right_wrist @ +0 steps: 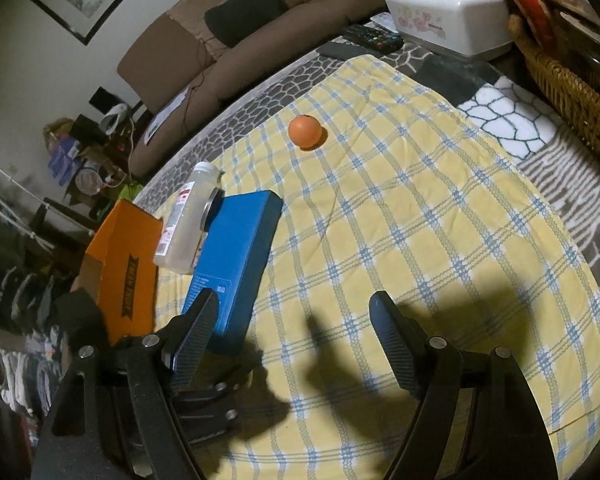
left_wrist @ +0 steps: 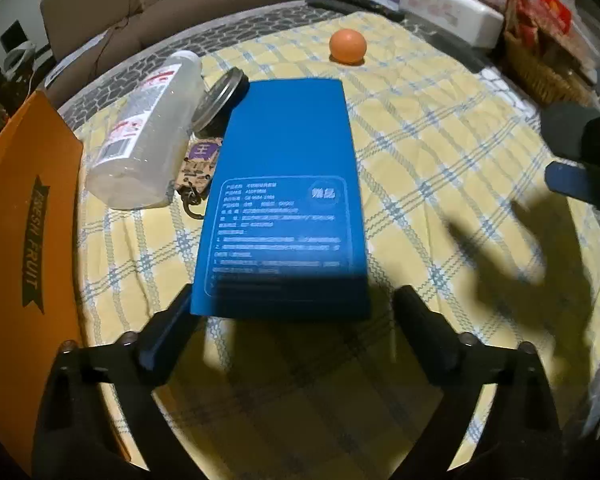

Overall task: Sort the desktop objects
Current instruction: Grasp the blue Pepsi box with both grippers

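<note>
Orange fruit box (left_wrist: pixel 24 216) interior unseen; left gripper (left_wrist: pixel 290 304) straddles blue box (left_wrist: pixel 284 200) unclenched; right gripper (right_wrist: pixel 292 320) released

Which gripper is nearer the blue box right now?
Left. The left gripper straddles the near end of the blue box, jaws open on either side. The right gripper hangs open over bare checked cloth beside the box.

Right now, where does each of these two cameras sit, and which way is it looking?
Left wrist: on the left gripper, facing steeply down along its open fingers at the blue box; the right gripper shows at the edge.
Right wrist: on the right gripper, facing across the checked cloth; open, nothing between its fingers.
Shared: blue box, orange ball, plastic bottle, orange carton.
</note>
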The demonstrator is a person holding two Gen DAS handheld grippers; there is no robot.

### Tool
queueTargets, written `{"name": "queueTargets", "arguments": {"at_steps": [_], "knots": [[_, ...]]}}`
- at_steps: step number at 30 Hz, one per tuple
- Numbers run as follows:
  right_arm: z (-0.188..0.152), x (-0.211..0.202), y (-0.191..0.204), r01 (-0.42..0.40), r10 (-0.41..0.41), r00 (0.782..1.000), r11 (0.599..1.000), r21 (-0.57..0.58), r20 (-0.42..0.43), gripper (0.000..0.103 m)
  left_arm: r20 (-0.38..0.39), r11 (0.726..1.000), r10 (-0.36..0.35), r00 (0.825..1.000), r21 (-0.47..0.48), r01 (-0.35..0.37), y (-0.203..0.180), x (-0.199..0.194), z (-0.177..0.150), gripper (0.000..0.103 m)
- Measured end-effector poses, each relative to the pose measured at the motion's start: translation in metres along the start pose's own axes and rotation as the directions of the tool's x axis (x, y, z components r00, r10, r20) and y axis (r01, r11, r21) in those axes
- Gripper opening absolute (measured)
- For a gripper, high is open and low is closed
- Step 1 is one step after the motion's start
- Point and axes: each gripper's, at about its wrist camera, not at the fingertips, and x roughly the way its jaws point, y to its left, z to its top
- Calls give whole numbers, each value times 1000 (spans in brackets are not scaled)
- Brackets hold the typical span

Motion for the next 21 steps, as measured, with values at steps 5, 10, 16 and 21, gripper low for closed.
{"name": "queueTargets", "arguments": {"at_steps": [5,10,16,21], "knots": [[1,-1,2,-9,9,1000,1000,3,-7,79,-5,998,-51,999,-29,51,6,1,3,77],[-1,5,5,-24,24,999,1000,3,-21,79,-14,989,-133,991,-61,132,13,-3,3,76],[-4,11,10,-66,67,997,998,11,-39,79,2,835,-453,891,-348,426,45,-6,-2,76],[-5,16,3,-203,209,976,974,104,-52,79,125,495,-727,675,-586,641,63,5,-31,76]]}}
